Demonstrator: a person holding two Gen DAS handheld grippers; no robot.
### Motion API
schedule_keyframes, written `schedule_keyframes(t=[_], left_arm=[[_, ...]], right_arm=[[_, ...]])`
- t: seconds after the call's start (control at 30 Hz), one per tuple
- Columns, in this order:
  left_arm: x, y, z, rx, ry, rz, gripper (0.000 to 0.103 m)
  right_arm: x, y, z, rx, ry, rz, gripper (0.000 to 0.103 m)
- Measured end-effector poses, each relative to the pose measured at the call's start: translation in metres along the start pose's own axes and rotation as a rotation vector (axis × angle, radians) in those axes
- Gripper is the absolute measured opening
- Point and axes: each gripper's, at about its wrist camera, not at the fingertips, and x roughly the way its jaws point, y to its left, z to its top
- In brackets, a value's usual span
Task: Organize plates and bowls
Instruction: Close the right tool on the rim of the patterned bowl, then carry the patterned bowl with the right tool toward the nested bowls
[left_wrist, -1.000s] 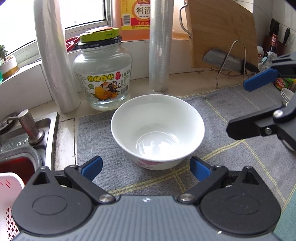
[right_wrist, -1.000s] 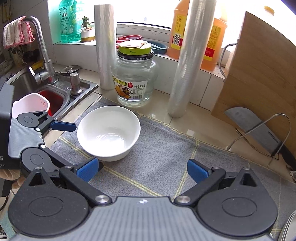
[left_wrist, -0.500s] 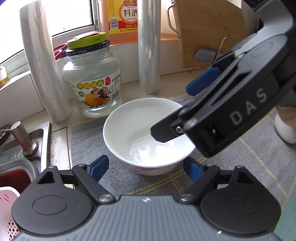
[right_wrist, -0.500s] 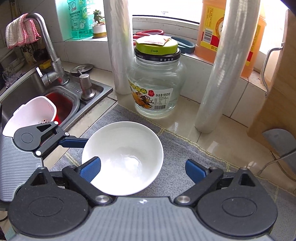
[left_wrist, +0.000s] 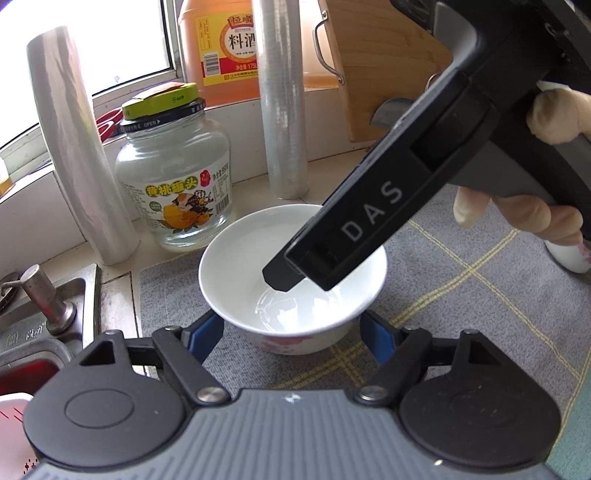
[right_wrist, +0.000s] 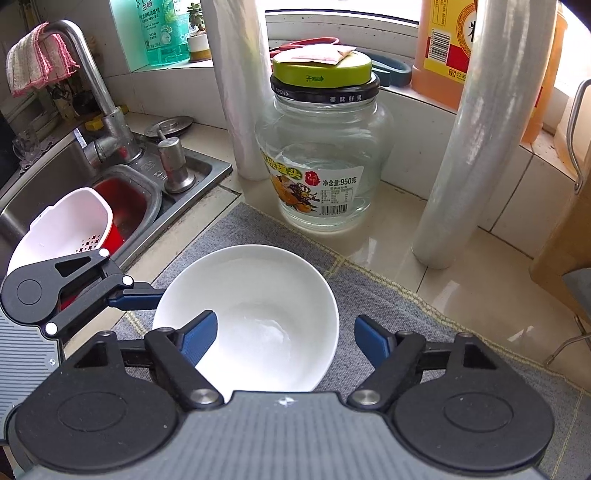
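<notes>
**Both jaws closing on one bowl from opposite sides**

The white bowl stands upright on the grey mat on the bench, just in front of the glass jar; it is round, so no long axis governs the grip, only which part of the rim each tool meets; the left gripper straddles the bowl's near wall low down, one blue pad at each flank, jaws closing, the pads at or very close to the sides, contact not certain; the right gripper comes down over the rim from the other side, its left pad inside the bowl, its right pad outside the wall, jaws closing with the rim between them but not visibly pinched; both tools are about equally near; the right's hold on the rim looks the more decisive.

Against a second ago: both jaws stood much wider; the right gripper hung well off to the bowl's right over the mat, and now reaches into the bowl; the bowl itself has not shifted.
</notes>
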Motion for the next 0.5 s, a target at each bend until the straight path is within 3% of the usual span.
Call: schedule_keyframes(t=[0.5], left_arm=[[0.0,0.0016,-0.0007,0.0,-0.001,-0.007,0.082]], right_arm=[[0.0076,-0.0005,0.0059,-0.005,0.012,0.043,0.073]])
